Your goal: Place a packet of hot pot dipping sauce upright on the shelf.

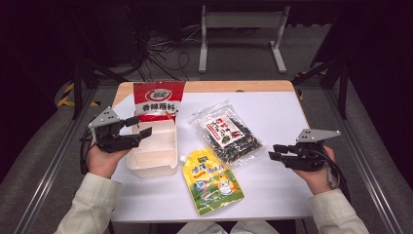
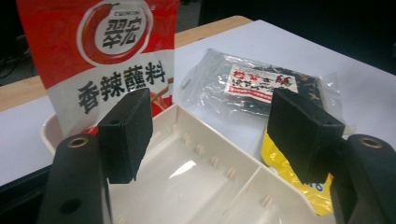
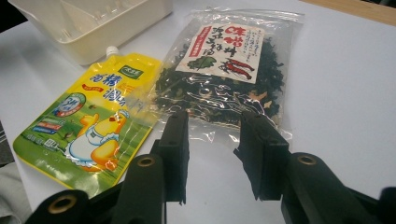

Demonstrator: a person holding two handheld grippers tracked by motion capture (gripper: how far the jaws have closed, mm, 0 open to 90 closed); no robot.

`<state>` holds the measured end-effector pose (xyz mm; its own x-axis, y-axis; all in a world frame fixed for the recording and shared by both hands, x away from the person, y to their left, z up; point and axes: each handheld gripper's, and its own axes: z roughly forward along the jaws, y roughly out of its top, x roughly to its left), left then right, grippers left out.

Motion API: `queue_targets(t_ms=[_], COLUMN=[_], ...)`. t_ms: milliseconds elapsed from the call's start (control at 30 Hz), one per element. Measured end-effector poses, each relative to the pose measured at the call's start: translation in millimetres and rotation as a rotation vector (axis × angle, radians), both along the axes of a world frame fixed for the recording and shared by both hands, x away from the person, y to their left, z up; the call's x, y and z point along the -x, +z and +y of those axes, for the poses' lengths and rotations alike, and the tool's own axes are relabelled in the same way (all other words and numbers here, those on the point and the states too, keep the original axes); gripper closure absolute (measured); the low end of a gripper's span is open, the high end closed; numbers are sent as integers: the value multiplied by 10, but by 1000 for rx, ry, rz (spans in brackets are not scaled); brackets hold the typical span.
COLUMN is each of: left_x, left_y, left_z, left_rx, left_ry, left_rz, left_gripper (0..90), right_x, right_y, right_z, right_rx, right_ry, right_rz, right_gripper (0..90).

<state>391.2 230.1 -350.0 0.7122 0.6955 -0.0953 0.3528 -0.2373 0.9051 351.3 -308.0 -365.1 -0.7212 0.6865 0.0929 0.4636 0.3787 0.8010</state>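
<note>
Seaweed bag [image 3: 223,74] lies flat mid-table, upper centre of my right gripper view, dead ahead of my right gripper [image 3: 212,140], jaws apart and empty; long axis diagonal.

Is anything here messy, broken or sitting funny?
Nothing is spilled or torn. One thing sits oddly: the red bag stands upright, propped in the far end of the white tray, while the seaweed bag and the yellow pouch lie flat on the table.
</note>
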Motion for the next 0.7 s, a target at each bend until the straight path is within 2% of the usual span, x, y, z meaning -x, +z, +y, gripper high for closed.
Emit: queue_targets(t_ms=[233,267,300,333,400,567,700], left_x=[109,133,150,169,214,342,411], left_y=[-21,-25,-26,-29,-34,-19,-24], left_z=[-44,-46,-43,-49,-51,-34,-32], left_rx=[13,14,10,13,5,-7,-14], left_ry=[-41,-45,-52,-50,-54,-50,-45], left_rz=[5,8,9,11,8,3,-1], left_gripper=[328,328,327,327,327,327,326], right_x=[-178,-203,-270,-270,-325,-503,-647], right_y=[14,10,-3,-3,-9,-34,-76], right_z=[97,107,143,143,165,212,263], right_rx=[0,6,19,19,27,33,43], right_ry=[4,11,14,14,11,-9,-38], right_rz=[18,11,0,0,26,38,52], right_gripper=[622,575,607,607,630,519,479])
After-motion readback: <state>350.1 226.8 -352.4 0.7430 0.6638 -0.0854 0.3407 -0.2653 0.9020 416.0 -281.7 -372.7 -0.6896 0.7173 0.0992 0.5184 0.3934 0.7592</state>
